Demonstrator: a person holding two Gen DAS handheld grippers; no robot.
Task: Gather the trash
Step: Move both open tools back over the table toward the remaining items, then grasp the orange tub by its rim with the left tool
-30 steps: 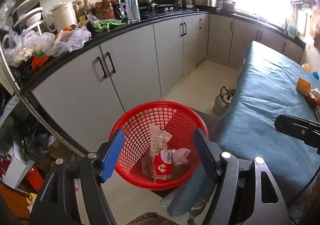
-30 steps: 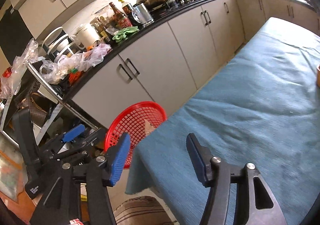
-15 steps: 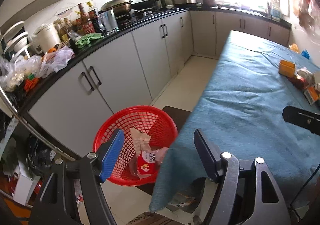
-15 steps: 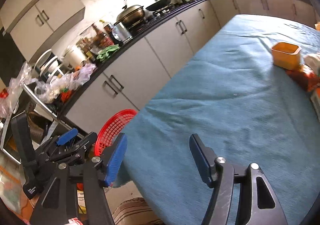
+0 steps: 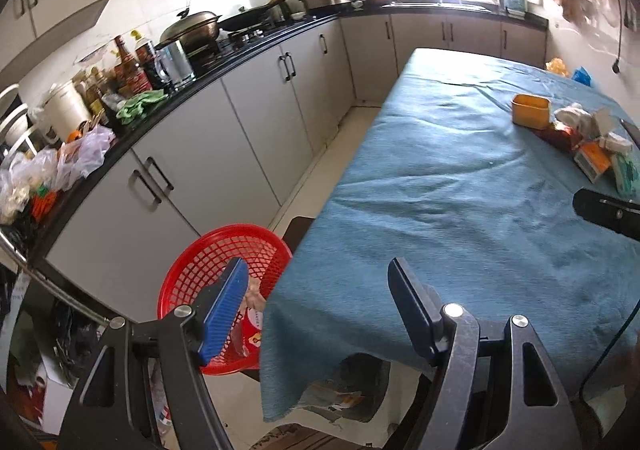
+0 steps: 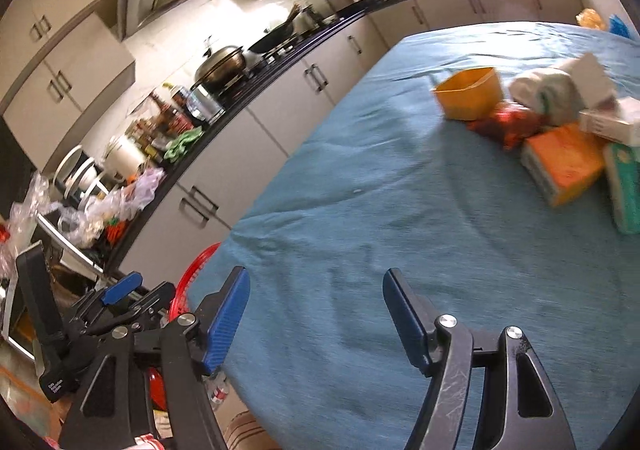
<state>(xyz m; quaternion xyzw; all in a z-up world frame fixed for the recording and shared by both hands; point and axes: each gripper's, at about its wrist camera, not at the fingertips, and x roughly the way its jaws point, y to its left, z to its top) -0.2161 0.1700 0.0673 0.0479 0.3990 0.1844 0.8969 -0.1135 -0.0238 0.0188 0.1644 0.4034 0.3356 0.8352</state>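
Trash wrappers (image 5: 250,330) lay in the red basket (image 5: 208,270) on the floor beside the tabletop's (image 6: 380,210) near corner. The left gripper (image 5: 316,314) and right gripper (image 6: 316,318) stood wide open over the blue cloth, each holding nothing. Further off, an orange box (image 6: 564,162), orange container (image 6: 468,94) and crumpled packaging (image 6: 544,90) sat clustered together.

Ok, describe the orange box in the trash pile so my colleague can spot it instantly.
Start at the blue-clothed table and follow it to the litter heap at its far right. The orange box lies at the heap's near edge, flat and bright orange, unlike the open yellow tub behind it.
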